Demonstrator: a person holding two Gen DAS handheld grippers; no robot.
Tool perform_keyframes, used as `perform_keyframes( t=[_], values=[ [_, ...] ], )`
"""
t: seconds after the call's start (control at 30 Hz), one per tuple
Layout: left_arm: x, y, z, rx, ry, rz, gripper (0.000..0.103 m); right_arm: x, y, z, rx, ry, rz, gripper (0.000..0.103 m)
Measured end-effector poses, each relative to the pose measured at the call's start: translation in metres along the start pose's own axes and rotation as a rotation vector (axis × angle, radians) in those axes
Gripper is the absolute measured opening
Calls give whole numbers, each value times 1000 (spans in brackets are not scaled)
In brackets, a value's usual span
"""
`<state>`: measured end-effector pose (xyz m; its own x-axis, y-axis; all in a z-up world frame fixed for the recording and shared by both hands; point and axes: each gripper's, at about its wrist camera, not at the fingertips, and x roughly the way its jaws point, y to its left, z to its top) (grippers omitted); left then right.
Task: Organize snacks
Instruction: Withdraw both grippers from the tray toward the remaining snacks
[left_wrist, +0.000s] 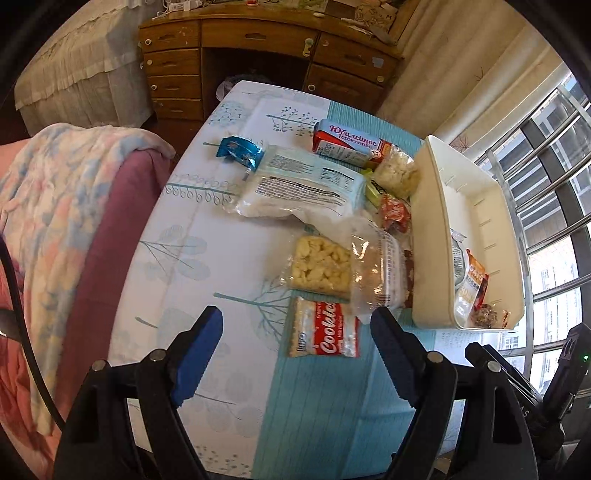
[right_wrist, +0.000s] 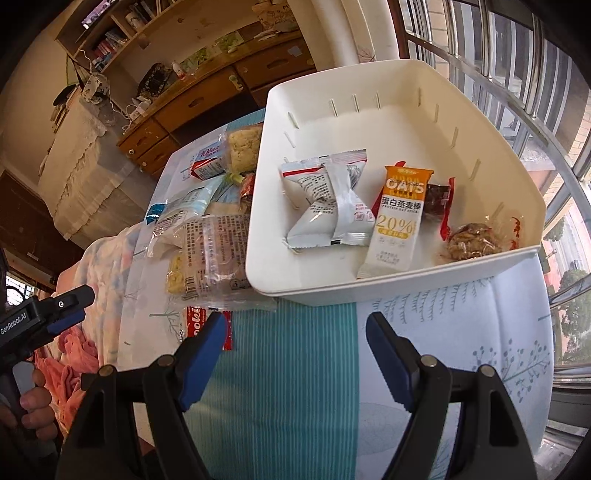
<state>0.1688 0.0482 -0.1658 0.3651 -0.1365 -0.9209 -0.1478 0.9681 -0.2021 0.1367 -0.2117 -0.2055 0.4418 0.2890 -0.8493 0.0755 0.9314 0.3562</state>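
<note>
Two grippers hover empty above a table (left_wrist: 229, 258), fingers apart: left gripper (left_wrist: 297, 343) over the cookies (left_wrist: 325, 334), right gripper (right_wrist: 295, 347) before the white bin (right_wrist: 424, 280). Loose snacks lie left of the bin; several sit inside. Overlapping clear bags (left_wrist: 376, 266) could snag or drag along. The bin's far contents are hard to identify.

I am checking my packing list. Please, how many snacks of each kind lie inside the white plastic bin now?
White-and-grey foil packets: 2, overlapping
Orange-and-white oat bar: 1
Dark snack in red wrapper: 1
Brown nut cluster in clear wrapper: 1
Total in the white plastic bin: 5
</note>
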Motion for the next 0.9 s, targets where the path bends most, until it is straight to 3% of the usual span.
perform_keyframes(
  t=[0.23, 0.53, 0.7, 0.9],
  values=[
    [2, 19, 24, 93, 26, -15, 82, 12, 29, -8, 61, -5, -9, 78],
    [24, 31, 67, 221, 115, -8, 85, 37, 66, -21, 108, 9, -10, 78],
    [37, 29, 96, 277, 141, -27, 85, 51, 88, -26, 57, 32, -27, 78],
    [55, 13, 129, 428, 147, -30, 85, 64, 116, -31, -89, 56, -64, 78]
  ],
)
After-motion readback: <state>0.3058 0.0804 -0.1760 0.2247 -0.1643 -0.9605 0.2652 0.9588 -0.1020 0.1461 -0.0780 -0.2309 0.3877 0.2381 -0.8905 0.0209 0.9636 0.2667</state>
